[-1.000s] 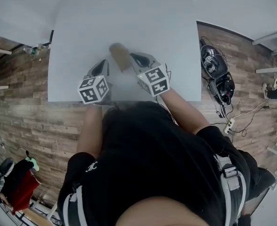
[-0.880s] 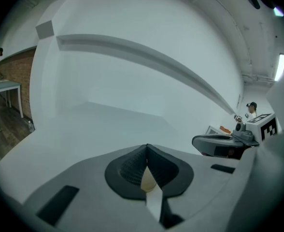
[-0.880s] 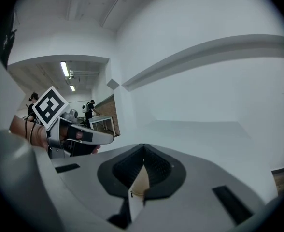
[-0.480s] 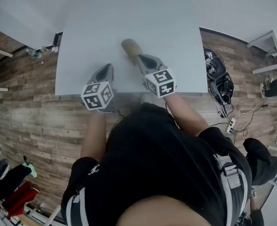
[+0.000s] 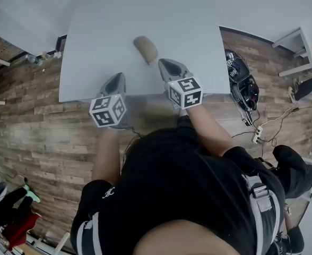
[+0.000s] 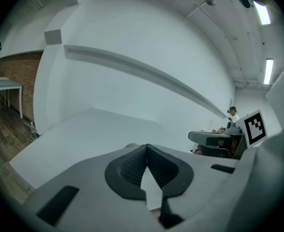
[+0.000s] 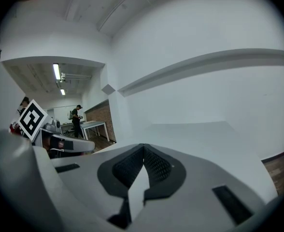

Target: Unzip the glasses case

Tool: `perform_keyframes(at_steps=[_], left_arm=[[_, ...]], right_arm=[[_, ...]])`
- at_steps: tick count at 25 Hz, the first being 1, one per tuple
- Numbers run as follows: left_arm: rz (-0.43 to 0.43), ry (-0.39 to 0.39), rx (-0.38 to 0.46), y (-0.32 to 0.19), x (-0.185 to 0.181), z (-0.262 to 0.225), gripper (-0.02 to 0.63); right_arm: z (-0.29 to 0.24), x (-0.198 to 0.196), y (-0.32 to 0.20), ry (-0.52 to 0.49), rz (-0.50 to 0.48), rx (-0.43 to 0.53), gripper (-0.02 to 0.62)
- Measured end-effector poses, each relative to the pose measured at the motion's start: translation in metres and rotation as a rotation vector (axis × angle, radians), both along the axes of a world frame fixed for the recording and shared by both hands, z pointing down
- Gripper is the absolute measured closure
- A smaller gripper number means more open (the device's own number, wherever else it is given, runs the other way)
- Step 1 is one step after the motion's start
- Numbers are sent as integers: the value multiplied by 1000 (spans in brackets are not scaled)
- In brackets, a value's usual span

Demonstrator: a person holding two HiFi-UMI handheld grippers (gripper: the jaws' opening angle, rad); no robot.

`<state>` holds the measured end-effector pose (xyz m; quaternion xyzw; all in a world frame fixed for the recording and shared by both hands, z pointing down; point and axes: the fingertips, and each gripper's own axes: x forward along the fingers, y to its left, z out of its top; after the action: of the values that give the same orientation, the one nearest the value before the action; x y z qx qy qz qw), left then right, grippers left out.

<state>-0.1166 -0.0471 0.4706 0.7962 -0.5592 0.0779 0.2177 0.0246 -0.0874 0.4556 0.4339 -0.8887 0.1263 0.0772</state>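
My left gripper (image 5: 119,76) and right gripper (image 5: 164,62) hung shut and empty, the glasses case (image 5: 145,49) apart at twelve o'clock, zip unreadable: approach or finish.

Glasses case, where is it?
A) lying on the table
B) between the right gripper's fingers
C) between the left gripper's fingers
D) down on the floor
A: the case lies on the table, in front of the left gripper and the right gripper, both with fingers shut on nothing.
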Motion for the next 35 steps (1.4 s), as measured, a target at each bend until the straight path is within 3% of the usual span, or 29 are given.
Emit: perform_keyframes(at_steps=[5,11,16,20,25,35], left_arm=[[-56,7,26,-28,73,3,603],[-125,38,24,-66,197,-2,603],[-188,19,31,-78,258,-14,603],[-216,-11,11,-77,283,-13,603],[-251,-29,-6,-80,288,-12,603],[-301,-16,-26,-87,300,-1,603]], right_arm=[[5,76,-31,4,-43,36,580],[0,201,-70,41,-115,56,580],[-7,251,-91,37,-185,53,581],[-14,268,-97,17,-232,57,581],[-16,269,-103,-56,-291,14,581],[-3,272,-110,-16,-370,2,583]])
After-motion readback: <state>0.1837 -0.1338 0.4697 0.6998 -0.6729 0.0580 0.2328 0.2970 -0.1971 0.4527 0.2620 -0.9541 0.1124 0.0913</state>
